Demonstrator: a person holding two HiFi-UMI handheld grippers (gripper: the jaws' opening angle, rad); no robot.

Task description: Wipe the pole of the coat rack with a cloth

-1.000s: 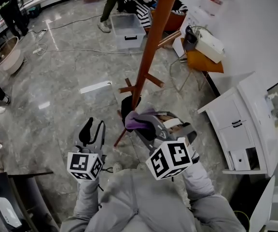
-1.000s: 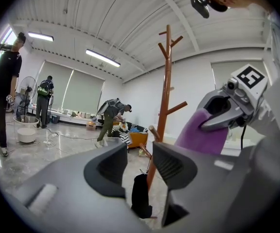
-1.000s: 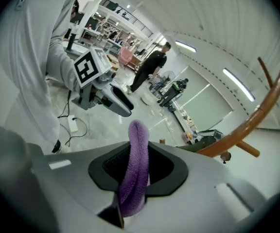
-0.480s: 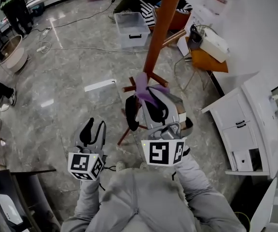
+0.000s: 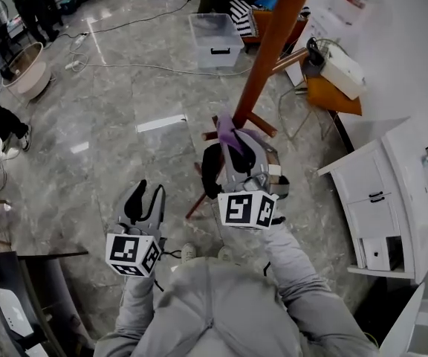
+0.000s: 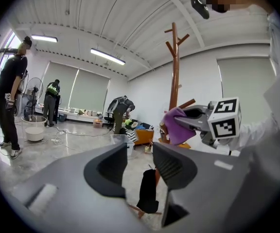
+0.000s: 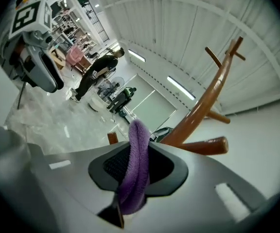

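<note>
The brown wooden coat rack pole [image 5: 270,47] rises slanted through the head view, with short pegs near its lower part. My right gripper [image 5: 234,141] is shut on a purple cloth [image 5: 227,127], and the cloth sits against the pole just above the low pegs. In the right gripper view the cloth [image 7: 138,149] stands folded between the jaws, with the pole [image 7: 203,110] close behind. A black item [image 5: 210,171] hangs low on the rack. My left gripper [image 5: 147,194] hangs open to the left, apart from the rack, with nothing between its fingers. From there I see the pole [image 6: 174,72] and the cloth [image 6: 176,127].
A clear plastic bin [image 5: 215,39] stands on the marble floor behind the rack. A chair with an orange seat [image 5: 333,91] and a white cabinet [image 5: 381,199] line the right wall. Cables [image 5: 132,67], a basin [image 5: 28,76] and people are far left.
My right gripper has risen from near the rack's base and carried the purple cloth up against the pole. The left gripper has stayed about where it was.
</note>
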